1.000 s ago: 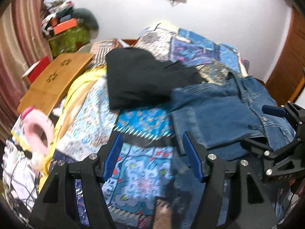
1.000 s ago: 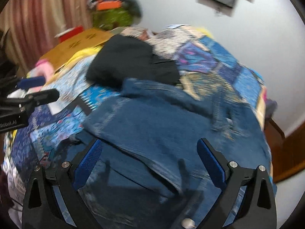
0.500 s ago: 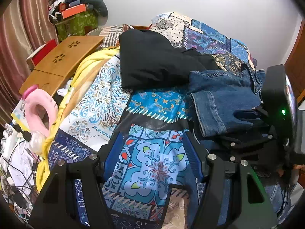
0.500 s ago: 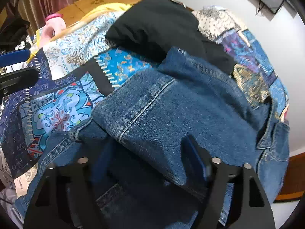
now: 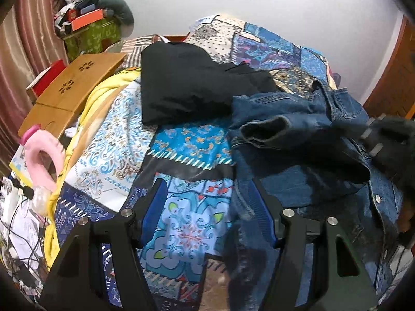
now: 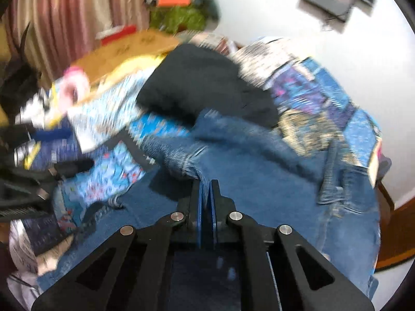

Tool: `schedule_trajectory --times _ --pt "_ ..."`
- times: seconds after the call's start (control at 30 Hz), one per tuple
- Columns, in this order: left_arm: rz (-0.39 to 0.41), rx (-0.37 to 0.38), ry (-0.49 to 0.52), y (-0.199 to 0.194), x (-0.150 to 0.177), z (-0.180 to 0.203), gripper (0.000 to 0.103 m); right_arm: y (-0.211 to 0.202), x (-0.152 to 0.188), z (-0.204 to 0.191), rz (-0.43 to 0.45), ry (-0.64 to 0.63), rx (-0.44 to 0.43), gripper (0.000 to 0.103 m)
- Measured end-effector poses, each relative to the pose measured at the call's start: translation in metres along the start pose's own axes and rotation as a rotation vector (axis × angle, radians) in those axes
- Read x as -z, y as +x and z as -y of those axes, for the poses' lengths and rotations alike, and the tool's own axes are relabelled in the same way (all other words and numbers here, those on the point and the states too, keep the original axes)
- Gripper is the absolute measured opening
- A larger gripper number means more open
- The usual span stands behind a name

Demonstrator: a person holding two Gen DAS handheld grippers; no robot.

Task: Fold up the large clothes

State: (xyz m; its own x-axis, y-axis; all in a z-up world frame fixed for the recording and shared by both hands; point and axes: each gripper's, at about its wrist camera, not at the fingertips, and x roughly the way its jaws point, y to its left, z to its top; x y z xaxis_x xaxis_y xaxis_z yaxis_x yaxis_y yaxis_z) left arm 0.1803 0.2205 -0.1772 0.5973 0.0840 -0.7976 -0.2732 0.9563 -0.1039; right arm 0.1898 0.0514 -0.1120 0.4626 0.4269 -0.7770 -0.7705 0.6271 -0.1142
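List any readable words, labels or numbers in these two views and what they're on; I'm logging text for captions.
None can be read.
Orange box on the cluttered shelf: any print too small.
Papers at the bed's left edge: print too small.
Denim jacket: no legible label.
Right wrist view: blurred throughout.

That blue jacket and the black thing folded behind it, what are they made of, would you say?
The blue jacket looks like denim: faded indigo weave, pale stitched seams, a metal snap button, a stiff cuff holding its shape. The black garment seems a soft matte knit, perhaps fleece or cotton jersey; it shows no sheen and no visible weave, so I can't say which.
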Motion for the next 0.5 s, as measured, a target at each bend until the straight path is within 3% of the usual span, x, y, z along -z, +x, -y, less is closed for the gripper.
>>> schedule_trajectory --times 0.27,0.5 --pt "0.016 0.018 0.068 0.001 -0.010 0.040 0.064 -0.105 -0.001 0.083 0.242 0.226 0.109 0.003" --pt "-0.003 0.059 0.049 0.002 -0.009 0.053 0.064 -0.118 0.019 0.091 0.218 0.182 0.157 0.004"
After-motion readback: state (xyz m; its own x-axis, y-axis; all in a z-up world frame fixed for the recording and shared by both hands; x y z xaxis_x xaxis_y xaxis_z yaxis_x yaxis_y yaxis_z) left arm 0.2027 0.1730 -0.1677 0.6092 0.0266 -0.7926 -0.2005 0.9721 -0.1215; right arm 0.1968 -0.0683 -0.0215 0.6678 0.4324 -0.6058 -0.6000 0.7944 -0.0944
